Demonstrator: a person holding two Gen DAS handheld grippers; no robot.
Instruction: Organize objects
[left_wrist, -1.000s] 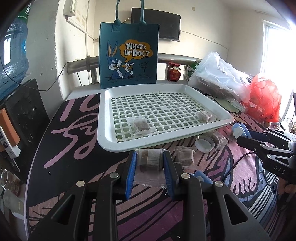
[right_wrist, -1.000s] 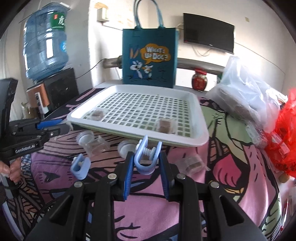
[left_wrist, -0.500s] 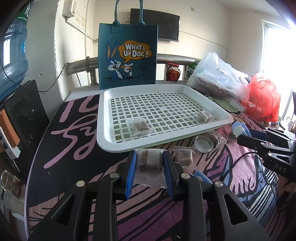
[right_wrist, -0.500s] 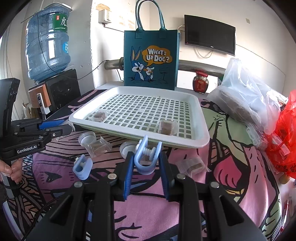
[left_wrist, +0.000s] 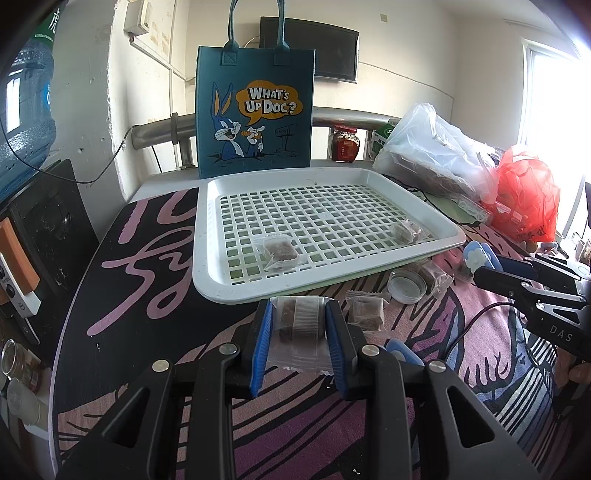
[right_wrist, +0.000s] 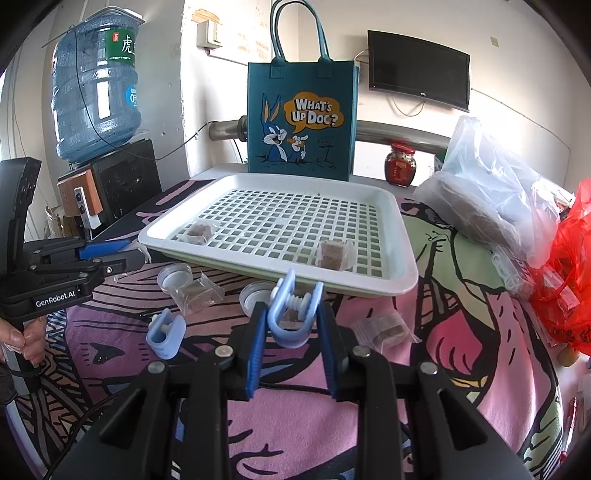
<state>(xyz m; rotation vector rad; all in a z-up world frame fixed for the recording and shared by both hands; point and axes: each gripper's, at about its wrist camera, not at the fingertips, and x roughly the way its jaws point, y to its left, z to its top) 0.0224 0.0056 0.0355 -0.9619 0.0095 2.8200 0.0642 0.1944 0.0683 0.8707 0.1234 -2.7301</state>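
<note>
A wrapped snack is gripped by the left hand-held gripper just before the white tray. A blue clip is gripped by the right hand-held gripper, near the same tray.

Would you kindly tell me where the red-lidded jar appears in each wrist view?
Left wrist: red-lidded jar upper centre-right, just right of the blue tote bag.
Right wrist: the jar right of centre, again right of the bag.
Shared landmark: the tote bag.

Walls: white plaster
Television: black, wall-mounted
Window: bright daylight at right
Water jug: blue, on left dispenser
</note>
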